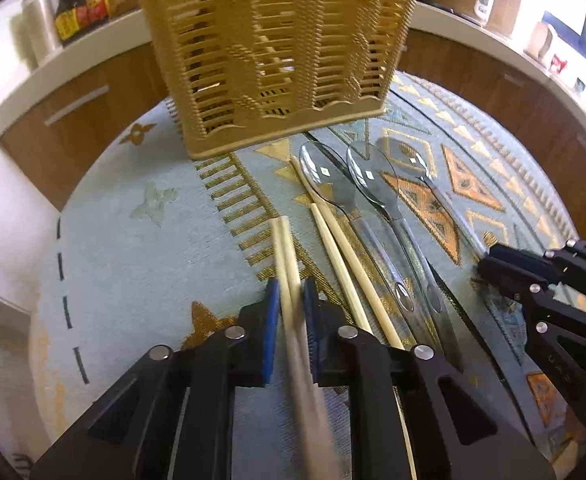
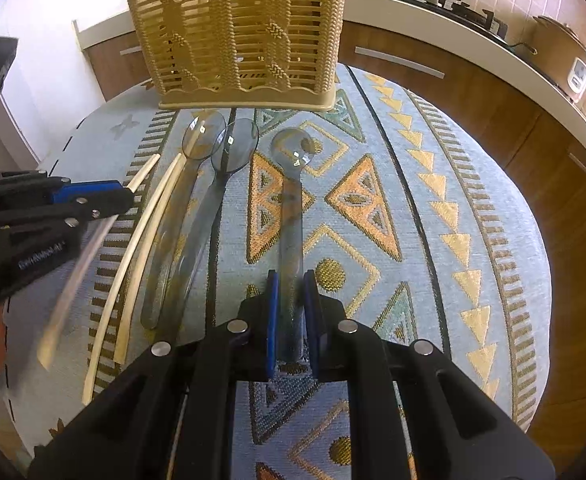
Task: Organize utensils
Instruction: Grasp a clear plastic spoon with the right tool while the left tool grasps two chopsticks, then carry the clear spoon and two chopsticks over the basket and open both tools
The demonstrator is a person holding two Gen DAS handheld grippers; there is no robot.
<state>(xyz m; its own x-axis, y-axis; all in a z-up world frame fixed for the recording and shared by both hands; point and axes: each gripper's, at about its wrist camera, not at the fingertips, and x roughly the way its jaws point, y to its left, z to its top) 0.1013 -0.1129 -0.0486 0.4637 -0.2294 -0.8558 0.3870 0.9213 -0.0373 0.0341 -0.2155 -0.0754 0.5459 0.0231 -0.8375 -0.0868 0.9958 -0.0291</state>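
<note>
Chopsticks, one pair, pinched in left gripper; right gripper jaws close around clear spoon handle. Next: carry to basket, twelve o'clock.

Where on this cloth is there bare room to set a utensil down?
Free: the cloth right of the held spoon, out to the table edge, and the pale patch left of the left gripper. Crowded: the strip below the basket, where chopsticks and two spoons lie together.
</note>
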